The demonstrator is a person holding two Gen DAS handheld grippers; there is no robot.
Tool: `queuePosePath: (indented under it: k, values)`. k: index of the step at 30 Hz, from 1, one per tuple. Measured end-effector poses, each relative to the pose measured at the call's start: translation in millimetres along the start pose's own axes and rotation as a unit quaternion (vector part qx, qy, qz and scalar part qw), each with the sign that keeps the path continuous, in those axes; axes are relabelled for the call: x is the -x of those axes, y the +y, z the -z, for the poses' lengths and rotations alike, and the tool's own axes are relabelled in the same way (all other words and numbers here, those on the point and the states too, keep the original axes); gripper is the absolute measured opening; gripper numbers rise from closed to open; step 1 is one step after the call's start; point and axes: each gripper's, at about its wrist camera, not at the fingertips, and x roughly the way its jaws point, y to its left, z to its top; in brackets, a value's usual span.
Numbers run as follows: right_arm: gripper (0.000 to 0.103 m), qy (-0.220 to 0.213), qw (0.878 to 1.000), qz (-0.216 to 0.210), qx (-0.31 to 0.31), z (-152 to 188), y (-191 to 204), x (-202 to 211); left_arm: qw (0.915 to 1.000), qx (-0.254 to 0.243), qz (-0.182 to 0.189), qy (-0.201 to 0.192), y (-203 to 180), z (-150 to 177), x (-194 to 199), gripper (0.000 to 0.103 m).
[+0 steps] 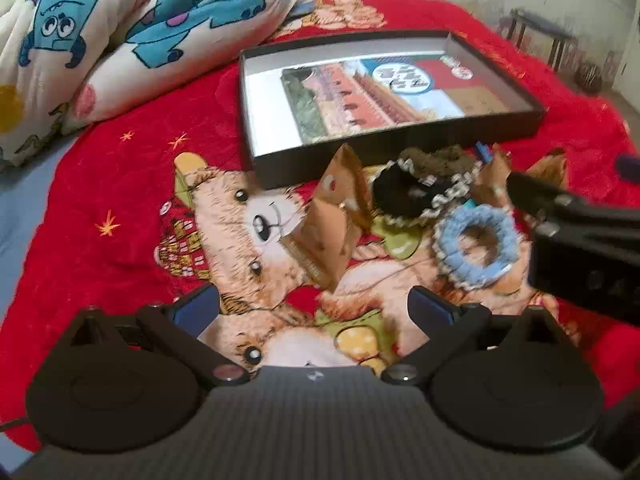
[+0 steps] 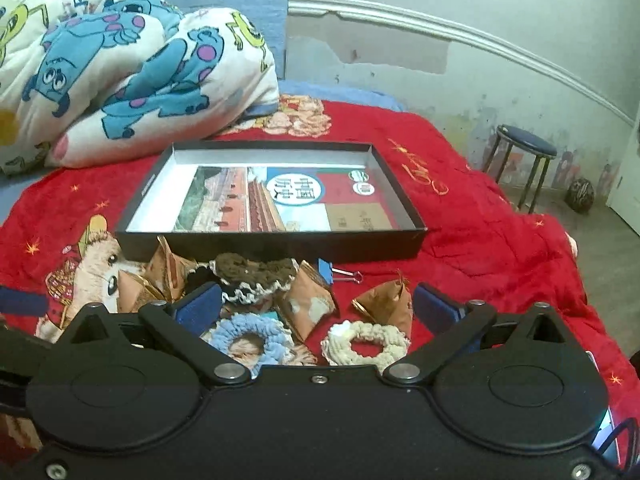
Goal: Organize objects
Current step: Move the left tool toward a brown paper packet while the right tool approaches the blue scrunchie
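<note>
Left wrist view: the left tool is hovering over the red blanket with its fingers spread apart and nothing between them. Just ahead of it a brown packet is lying on the bear print. Ahead and to its right a black scrunchie is sitting beside a blue scrunchie, with a brown scrunchie just beyond them. Farther ahead the black box is standing open, a printed card lying flat on its floor. The right tool is reaching in from the right edge, near the blue scrunchie; whether it is touching anything there I cannot tell. A cartoon quilt is bunched far ahead to the left.

Right wrist view: the right tool is also standing wide apart and holding nothing. Between its fingers, close below, the blue scrunchie and a cream scrunchie are lying side by side, apart from each other. Two brown packets are sitting just ahead of them, the brown scrunchie beyond, and a blue binder clip near the box wall. More packets are lying ahead to the left. A stool is standing on the floor, far off to the right.
</note>
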Motion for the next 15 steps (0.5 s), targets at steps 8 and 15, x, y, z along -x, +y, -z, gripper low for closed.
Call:
queuePosePath:
  k: [8, 15]
  values:
    - [0.103, -0.002, 1.000, 0.009, -0.029, -2.2, 6.0, 4.9, 0.9970, -0.045, -0.061, 0.016, 2.1, 2.7, -11.6, 0.103]
    - [0.103, -0.005, 1.000, 0.023, -0.012, 2.6, 18.5, 3.1, 0.9956, -0.064, -0.063, -0.026, -3.8, -8.5, -7.3, 0.103]
